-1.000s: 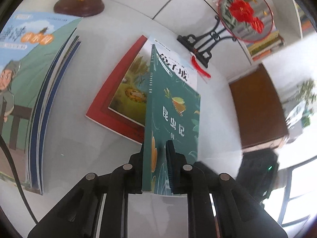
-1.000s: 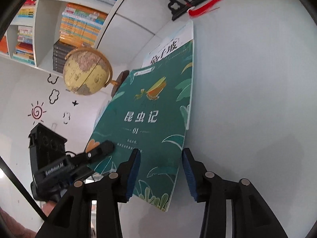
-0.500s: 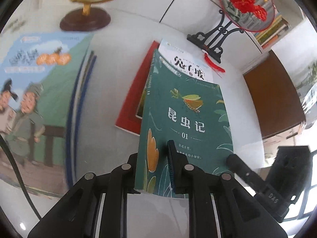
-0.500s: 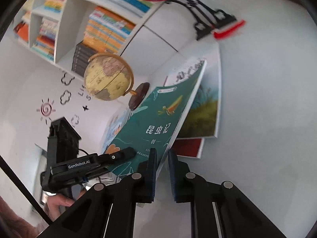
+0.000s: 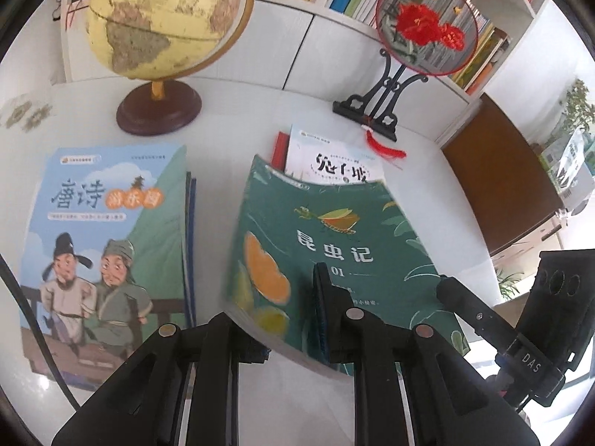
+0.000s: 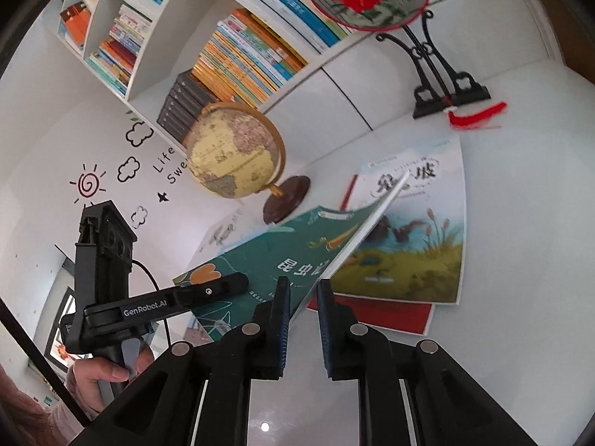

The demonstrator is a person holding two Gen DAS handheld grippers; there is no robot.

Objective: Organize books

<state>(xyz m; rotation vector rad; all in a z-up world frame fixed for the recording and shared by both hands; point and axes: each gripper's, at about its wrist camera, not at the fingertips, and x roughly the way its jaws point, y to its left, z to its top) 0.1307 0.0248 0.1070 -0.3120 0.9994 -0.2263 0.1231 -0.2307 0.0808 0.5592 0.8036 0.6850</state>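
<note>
A green book (image 5: 334,245) with a leaf and insect cover hangs tilted above the white table (image 5: 230,111). My left gripper (image 5: 293,319) is shut on its near edge, one finger on the cover and the other underneath. The right gripper (image 5: 479,316) clamps the book's right edge. In the right wrist view that gripper (image 6: 303,308) has the thin edge of the green book (image 6: 260,260) between its pads, and the left gripper (image 6: 208,291) bites the far side. Under the book lie a white landscape book (image 6: 409,252) and a red book (image 6: 372,316).
A pile topped by a blue picture book (image 5: 104,241) lies at the left. A globe (image 5: 163,18) and a red round fan on a black stand (image 5: 427,26) stand at the back, before filled shelves (image 6: 241,55). A person's hand (image 6: 108,371) holds the left gripper's handle.
The right gripper has shut on the green book's edge. Both grippers have risen, lifting the book off the pile and turning it from edge-on to nearly flat.
</note>
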